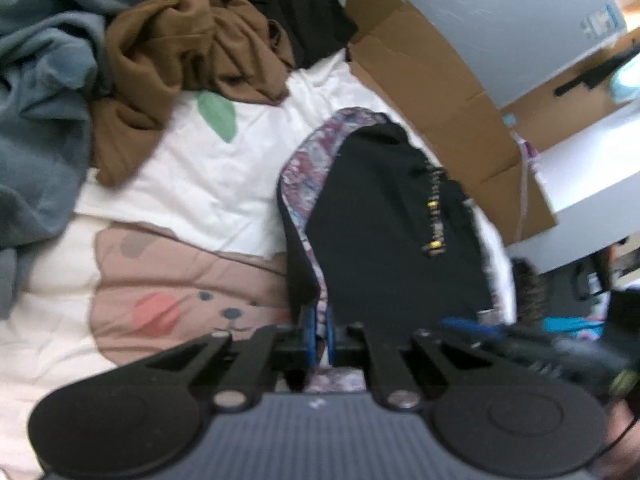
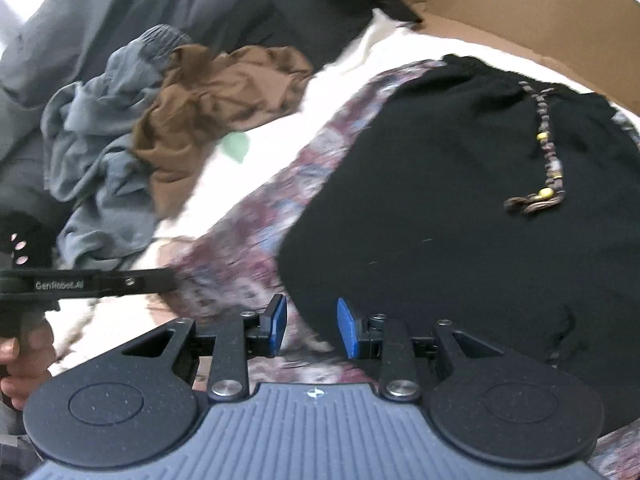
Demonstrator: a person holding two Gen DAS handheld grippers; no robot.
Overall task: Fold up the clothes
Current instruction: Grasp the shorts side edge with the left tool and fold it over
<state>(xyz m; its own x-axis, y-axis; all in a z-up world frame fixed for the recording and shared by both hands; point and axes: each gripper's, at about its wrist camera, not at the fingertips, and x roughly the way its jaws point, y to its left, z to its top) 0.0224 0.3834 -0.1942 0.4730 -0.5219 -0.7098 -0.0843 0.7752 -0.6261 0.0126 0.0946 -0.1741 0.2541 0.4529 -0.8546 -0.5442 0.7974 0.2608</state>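
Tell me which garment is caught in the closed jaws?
The black garment with patterned trim, alone lifted by the left gripper; the brown and grey-blue ones lie loose.

1. The beaded garment [image 1: 384, 216] lies on the bedspread [image 1: 208, 184], beside the cardboard box [image 1: 432, 92].
2. The crumpled top [image 1: 188, 64] lies behind it, left.
3. The sweatpants [image 1: 44, 92] lie leftmost.

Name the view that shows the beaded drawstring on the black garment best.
Right wrist view: the beaded drawstring lies close and fairly sharp on the black garment, its gold beads and coiled end visible. In the left wrist view the same drawstring is farther off, smaller and blurred.
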